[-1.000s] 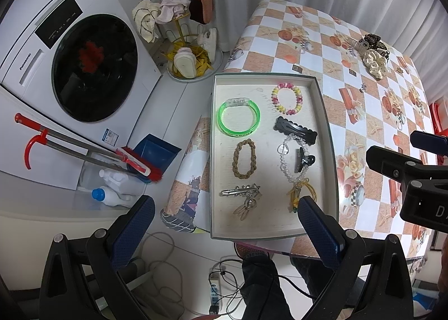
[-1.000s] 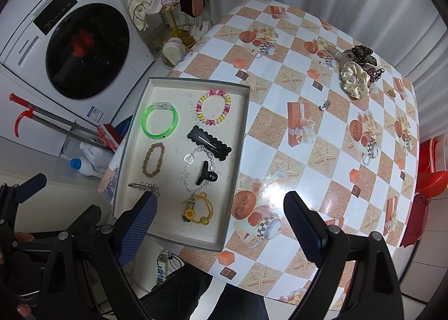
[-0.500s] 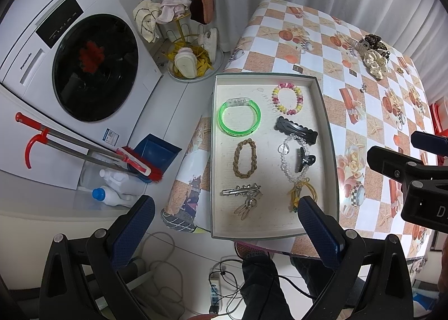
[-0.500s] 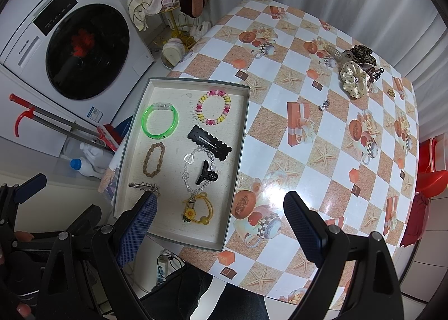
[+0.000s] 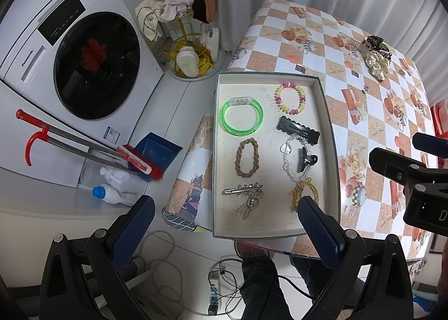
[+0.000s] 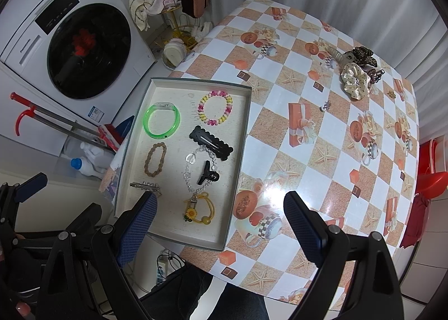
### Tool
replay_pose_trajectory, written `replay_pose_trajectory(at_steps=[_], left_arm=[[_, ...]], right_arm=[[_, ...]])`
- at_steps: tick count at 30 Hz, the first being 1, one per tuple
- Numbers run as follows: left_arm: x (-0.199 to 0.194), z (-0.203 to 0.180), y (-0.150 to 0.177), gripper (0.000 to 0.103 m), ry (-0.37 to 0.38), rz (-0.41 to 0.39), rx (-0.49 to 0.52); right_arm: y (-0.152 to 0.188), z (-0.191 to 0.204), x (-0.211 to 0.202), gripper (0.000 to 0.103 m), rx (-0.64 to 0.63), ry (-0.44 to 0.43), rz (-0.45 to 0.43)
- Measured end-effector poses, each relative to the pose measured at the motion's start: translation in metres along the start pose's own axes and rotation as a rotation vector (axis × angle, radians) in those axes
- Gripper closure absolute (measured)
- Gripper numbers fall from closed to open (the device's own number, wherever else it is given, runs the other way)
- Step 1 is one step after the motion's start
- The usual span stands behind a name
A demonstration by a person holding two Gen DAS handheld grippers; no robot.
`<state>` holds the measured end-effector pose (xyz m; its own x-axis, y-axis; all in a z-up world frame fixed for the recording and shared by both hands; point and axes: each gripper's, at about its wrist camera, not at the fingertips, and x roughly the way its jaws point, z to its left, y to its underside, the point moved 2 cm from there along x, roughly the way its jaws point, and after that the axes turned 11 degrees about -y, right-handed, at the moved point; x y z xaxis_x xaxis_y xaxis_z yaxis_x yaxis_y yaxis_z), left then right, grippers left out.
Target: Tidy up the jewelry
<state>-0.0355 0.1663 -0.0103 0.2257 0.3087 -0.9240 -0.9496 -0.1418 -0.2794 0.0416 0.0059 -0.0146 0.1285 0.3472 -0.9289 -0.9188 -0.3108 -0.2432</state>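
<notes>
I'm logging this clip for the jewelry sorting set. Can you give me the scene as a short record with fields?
surface: table with checkered cloth
tray: shallow box at the table's near left edge
in tray: green bangle, pastel bead bracelet, black snap clip, braided brown band, clear bead bracelet, black claw clip, silver clip, yellow hair tie
loose pile: scrunchies and clips at the far right of the table
left gripper: open, empty
right gripper: open, empty

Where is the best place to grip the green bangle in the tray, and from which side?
Judging by its pose, come from above. The green bangle lies flat in the tray, so pinch its band across one side, one finger inside the ring; the left side has the most free space.
</notes>
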Motion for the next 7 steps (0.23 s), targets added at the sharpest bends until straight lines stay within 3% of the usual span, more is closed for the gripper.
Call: replay_pose_trajectory(at_steps=[7], left_arm=[[-0.003, 0.0096, 0.0015, 0.0, 0.003, -0.008, 0.002]], right_arm=[[0.0, 0.0011, -0.0006, 0.01, 0.0, 0.001, -0.002]])
